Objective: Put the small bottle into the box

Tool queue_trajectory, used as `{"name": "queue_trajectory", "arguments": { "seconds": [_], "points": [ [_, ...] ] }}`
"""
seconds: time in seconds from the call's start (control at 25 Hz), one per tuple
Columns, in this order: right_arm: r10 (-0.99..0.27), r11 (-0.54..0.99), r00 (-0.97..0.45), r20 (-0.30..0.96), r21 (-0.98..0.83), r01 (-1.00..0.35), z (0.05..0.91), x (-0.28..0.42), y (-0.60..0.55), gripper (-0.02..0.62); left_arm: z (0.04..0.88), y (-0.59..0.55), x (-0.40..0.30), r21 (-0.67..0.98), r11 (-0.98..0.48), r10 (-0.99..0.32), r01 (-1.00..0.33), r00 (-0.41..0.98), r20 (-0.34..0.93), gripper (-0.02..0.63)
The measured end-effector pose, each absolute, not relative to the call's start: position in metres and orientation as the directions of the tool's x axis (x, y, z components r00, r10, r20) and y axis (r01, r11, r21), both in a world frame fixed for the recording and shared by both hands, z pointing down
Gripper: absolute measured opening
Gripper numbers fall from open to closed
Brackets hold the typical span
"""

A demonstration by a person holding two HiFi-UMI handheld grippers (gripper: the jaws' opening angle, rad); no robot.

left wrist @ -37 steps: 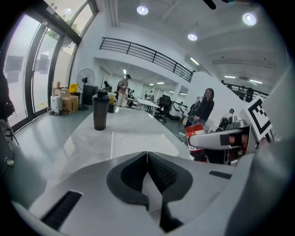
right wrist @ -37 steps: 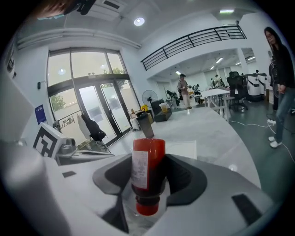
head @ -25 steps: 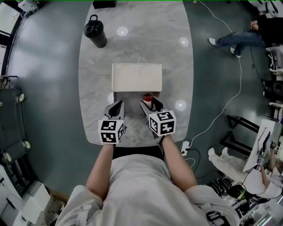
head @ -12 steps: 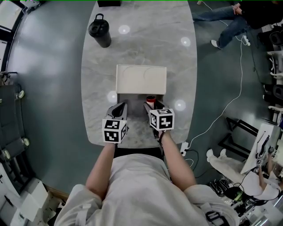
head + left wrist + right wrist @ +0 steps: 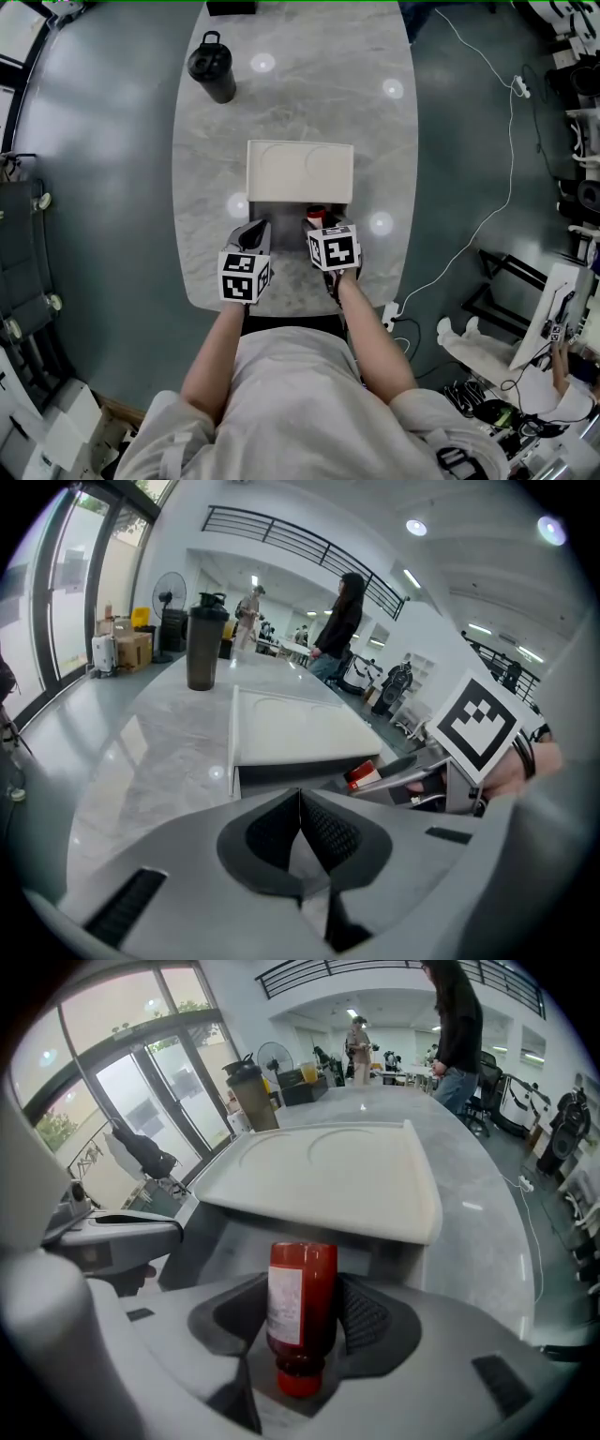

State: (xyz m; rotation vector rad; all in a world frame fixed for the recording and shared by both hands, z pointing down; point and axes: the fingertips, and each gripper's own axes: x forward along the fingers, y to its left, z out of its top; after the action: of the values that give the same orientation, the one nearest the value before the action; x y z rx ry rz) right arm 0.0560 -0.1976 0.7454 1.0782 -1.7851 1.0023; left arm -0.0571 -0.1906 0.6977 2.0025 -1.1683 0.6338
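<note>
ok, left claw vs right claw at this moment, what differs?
The left claw is shut on nothing, with its jaws touching. The right claw is shut on the small red bottle, with the cap toward its camera. The right claw's tip sits at the dark open front of the box, while the left claw sits slightly further back. Both point at the box over the near end of the marble table.

Pale tee, grey claws w/ b/w marker cubes.

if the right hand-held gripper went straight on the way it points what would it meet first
Likely the box: the right hand-held gripper, shut on the small bottle, points at the dark opening under its white top. Depth is unclear.
</note>
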Motion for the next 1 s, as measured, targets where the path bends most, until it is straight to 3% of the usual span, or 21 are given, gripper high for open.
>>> {"name": "queue_trajectory", "arguments": {
  "seconds": [0.56, 0.88, 0.92, 1.0],
  "points": [
    [-0.266, 0.378, -0.262, 0.928, -0.149, -0.913, 0.750, 0.054, -0.193, 0.235, 0.698, -0.184, -0.059, 0.343, -0.322, -0.523, -0.883, 0.468, 0.713, 0.023],
    [-0.328, 0.397, -0.326, 0.887, -0.183, -0.899, 0.729, 0.054, -0.192, 0.244, 0.688, -0.183, -0.064, 0.330, -0.326, -0.544, -0.886, 0.461, 0.701, 0.023],
    [-0.346, 0.412, -0.340, 0.874, -0.184, -0.893, 0.722, 0.052, -0.191, 0.219, 0.685, -0.184, -0.063, 0.327, -0.330, -0.549, -0.885, 0.462, 0.696, 0.023],
    [-0.409, 0.433, -0.359, 0.839, -0.168, -0.886, 0.703, 0.051, -0.193, 0.074, 0.676, -0.185, -0.062, 0.321, -0.341, -0.562, -0.883, 0.466, 0.684, 0.023]
  ]
}}
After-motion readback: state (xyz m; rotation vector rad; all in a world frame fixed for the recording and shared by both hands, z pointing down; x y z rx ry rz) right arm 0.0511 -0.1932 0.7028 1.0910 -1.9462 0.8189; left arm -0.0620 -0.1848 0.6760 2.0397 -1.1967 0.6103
